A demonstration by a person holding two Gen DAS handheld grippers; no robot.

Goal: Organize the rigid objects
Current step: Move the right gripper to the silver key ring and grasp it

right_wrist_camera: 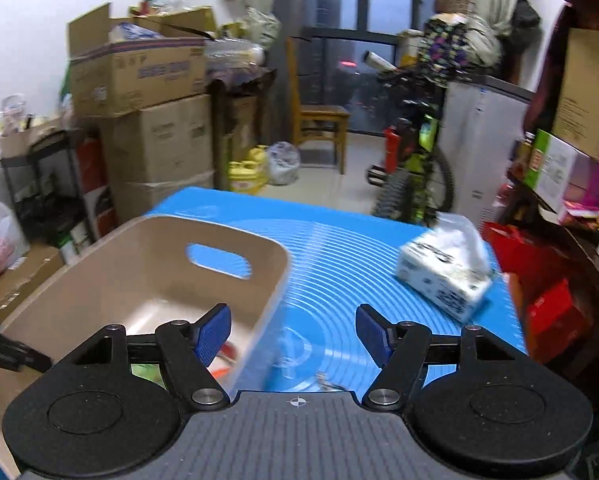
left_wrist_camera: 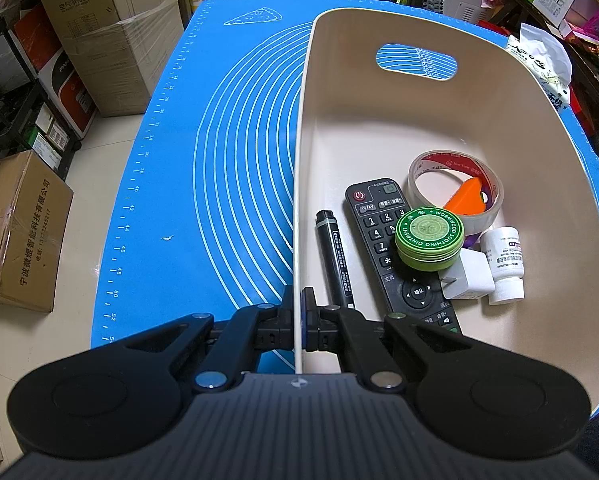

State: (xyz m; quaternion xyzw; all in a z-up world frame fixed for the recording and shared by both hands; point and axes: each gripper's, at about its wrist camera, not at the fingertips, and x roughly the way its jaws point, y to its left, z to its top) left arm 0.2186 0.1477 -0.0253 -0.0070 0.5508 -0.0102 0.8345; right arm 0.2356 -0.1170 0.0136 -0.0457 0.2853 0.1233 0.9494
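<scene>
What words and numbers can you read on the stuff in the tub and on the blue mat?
"WORMWOOD SOOTHING OINTMENT" around the lid of the green tin.
"TV/AV", "1", "2", "3", "7" and "*" on the black remote.
"36", "38", "40", "42", "44", "46", "48", "50", "52" along the ruler edge of the blue mat.
Print on the black marker, white bottle and tape roll: too small to read.

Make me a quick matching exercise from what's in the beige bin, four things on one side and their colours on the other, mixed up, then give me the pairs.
Things:
1. Round ointment tin
2. Remote control
3. Plug adapter
4. Wedge-shaped piece inside the tape roll

Colours:
A. white
B. orange
C. green
D. black

Pairs: 1-C, 2-D, 3-A, 4-B
</scene>
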